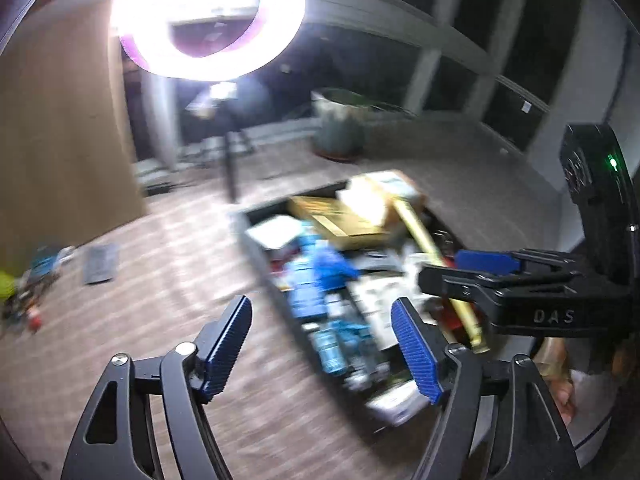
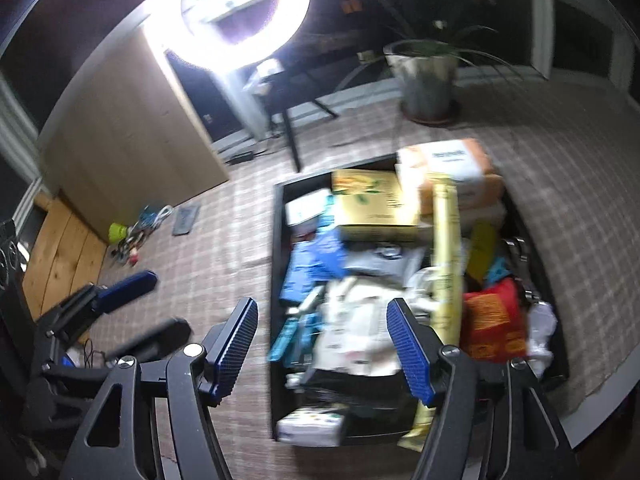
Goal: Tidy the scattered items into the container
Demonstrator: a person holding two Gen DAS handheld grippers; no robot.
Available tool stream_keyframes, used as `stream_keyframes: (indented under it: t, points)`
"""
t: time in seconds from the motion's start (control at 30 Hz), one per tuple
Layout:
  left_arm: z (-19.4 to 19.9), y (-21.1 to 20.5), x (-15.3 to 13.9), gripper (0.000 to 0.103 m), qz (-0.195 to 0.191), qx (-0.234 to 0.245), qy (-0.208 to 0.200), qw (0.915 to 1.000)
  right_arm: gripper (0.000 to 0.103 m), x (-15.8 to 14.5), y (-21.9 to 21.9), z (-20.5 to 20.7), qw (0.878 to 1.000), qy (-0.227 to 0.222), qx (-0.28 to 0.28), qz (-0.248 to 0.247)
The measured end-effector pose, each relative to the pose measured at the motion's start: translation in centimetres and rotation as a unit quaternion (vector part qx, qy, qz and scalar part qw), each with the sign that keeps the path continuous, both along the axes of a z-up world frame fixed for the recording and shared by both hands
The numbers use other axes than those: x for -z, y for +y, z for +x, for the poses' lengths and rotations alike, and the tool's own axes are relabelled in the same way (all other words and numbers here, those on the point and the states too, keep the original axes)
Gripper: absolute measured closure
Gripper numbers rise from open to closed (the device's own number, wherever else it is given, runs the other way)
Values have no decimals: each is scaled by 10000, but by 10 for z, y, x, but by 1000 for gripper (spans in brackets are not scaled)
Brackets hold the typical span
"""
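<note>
Black container (image 2: 280, 264) on the checked rug, crammed; long yellow box (image 2: 445, 264) lies atop, overhanging its near rim. Likely light, stiff cardboard: grip mid-length across narrow sides. Left gripper (image 1: 322, 346) and right gripper (image 2: 322, 346): jaws released, empty.

We look steeply down from both wrists, near above the floor, sharing the packed container (image 1: 256, 240) (image 2: 276, 264).

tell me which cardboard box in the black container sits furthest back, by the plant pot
The orange box with the white label, at the container's far corner. The yellow box with green print lies beside it, further from the plant pot.
</note>
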State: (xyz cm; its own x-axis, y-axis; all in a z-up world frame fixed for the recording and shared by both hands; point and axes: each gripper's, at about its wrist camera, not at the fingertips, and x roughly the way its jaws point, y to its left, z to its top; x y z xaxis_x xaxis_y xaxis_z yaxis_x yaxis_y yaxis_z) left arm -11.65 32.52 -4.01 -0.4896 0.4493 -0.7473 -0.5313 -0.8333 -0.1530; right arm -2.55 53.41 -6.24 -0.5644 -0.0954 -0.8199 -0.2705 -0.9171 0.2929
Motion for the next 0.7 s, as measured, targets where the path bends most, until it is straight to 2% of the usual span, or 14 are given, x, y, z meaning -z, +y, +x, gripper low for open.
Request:
stream_keyframes:
  t: [0.17,0.33,0.7]
  points:
    - [12,-67,-5,22,-199,-568,148,9981,38,-4,-53,-15,9988,62,-332,345]
    - [26,-133,-3,21,-406,-1171,179,9921,37,-7,-98,-24,9975,164,-523,455]
    - [63,-239,-10,12,-568,-1933,389,9787,37,-17,-198,-33,9920,413,-970,700]
